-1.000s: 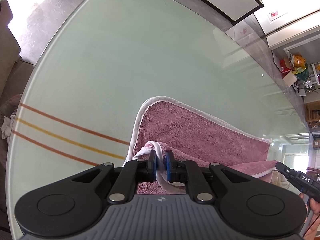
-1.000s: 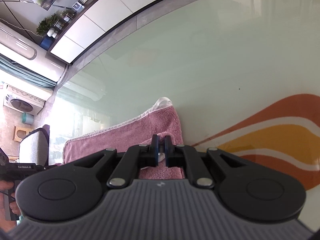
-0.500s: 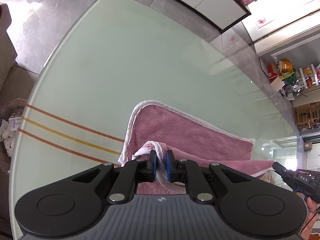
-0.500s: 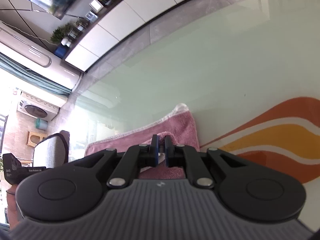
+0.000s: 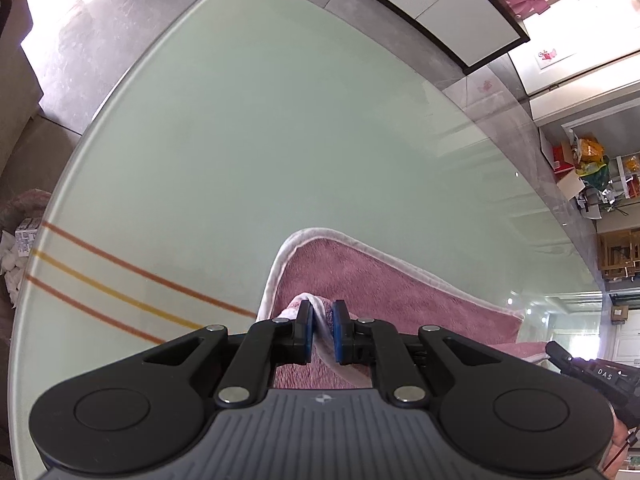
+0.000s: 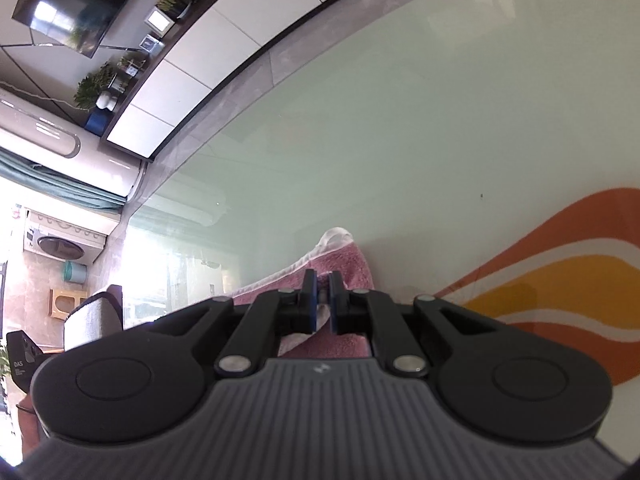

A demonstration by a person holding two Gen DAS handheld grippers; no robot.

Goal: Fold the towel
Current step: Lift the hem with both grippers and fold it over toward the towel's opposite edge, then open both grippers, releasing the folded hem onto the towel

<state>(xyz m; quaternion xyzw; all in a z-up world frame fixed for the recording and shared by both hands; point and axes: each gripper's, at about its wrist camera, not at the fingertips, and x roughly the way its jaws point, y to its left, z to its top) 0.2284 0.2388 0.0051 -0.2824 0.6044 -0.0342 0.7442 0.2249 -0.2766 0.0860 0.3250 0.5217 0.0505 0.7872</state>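
So the big thing here is the pale green glass table (image 5: 248,152), with thin orange and yellow stripes (image 5: 120,292) on its near left and a fat orange swoosh (image 6: 560,264) over on the right. On it, at the near side, lies the pink towel (image 5: 384,292) with its white trim, long axis running left to right, one layer flat on the glass. The left gripper (image 5: 321,332) is pinched narrow on a near corner of it, white hem bunched up between the blue pads (image 5: 307,332), and the right gripper (image 6: 321,304) is clamped the same way on the other near corner. Both sit right above the flat part, with the far hem just ahead of the fingers, so neither hand is really nearer, they're working as a pair. My guess is the fold is mid-way: the held edge needs to go straight forward to meet that far hem, both hands level, or the corners won't line up.
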